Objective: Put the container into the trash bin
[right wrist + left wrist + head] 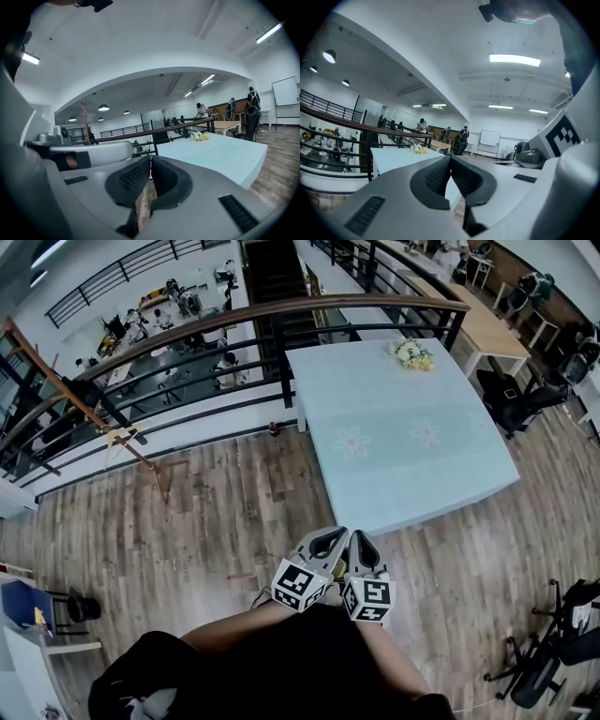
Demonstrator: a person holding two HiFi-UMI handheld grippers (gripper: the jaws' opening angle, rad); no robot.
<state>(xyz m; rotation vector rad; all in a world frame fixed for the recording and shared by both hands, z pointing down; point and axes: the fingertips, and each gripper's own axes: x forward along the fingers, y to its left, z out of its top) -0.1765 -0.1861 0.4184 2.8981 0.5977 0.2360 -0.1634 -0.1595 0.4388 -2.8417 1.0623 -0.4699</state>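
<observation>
A person stands on a wooden floor (206, 512), holding the left gripper (334, 536) and right gripper (362, 540) side by side, both pointing toward a table (403, 474) draped in pale blue cloth. Each gripper's jaws are pressed together, nothing between them. Flowers (412, 354) lie at the table's far edge. Where the container is cannot be told.

My left gripper (328, 535) and right gripper (363, 540) pale grey, black ribbed pads (436, 180), black-and-white square markers (300, 585), table (403, 442) pale blue with faint white flowers, bouquet (412, 354) yellow and white, floor (206, 512) streaky brown planks, railing (309, 306) brown over black
</observation>
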